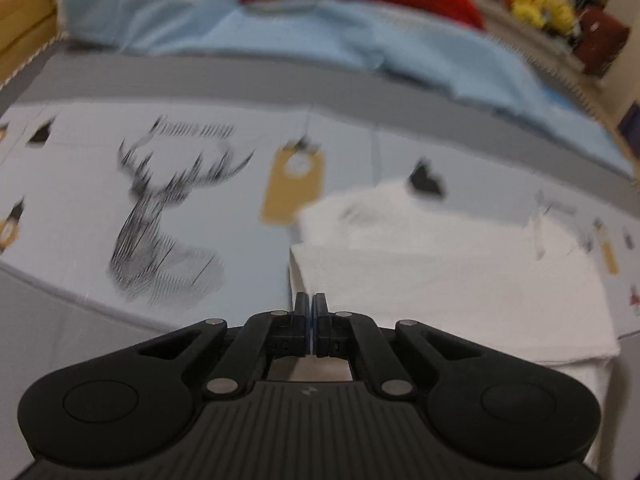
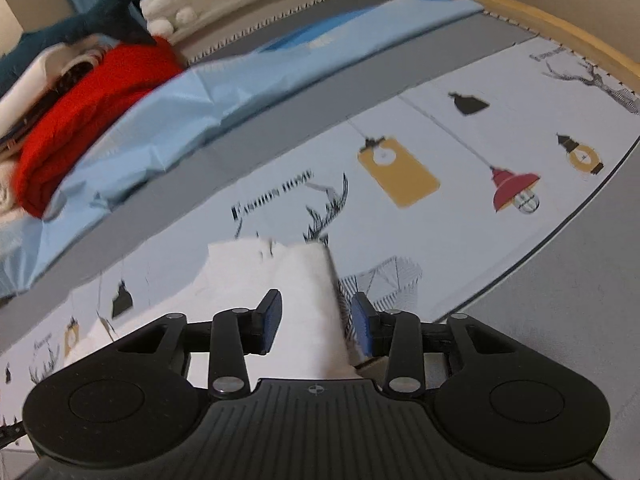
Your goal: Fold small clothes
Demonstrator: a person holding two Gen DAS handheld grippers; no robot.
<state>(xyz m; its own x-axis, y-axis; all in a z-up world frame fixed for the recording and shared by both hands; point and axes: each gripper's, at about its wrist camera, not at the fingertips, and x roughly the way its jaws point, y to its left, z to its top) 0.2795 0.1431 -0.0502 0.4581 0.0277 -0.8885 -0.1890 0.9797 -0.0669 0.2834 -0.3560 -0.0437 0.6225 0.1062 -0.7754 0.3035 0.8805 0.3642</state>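
A small white garment [image 1: 452, 276] lies folded on the printed mat [image 1: 80, 184], right of centre in the left wrist view. My left gripper [image 1: 311, 304] is shut at the garment's near left edge, and I see no cloth between its pads. In the right wrist view the white garment [image 2: 248, 276] lies just ahead, with a raised fold running back between the fingers. My right gripper [image 2: 316, 320] is open astride that fold, its blue pads [image 2: 269, 320] standing clear of the cloth on both sides.
A light blue sheet [image 2: 192, 112] lies along the far side of the mat, with a red folded cloth [image 2: 92, 116] on it. Plush toys sit behind: yellow ones [image 1: 540, 4], a white one [image 2: 170, 6] and a dark blue one [image 2: 100, 20]. A wooden edge [image 2: 520, 12] borders the surface.
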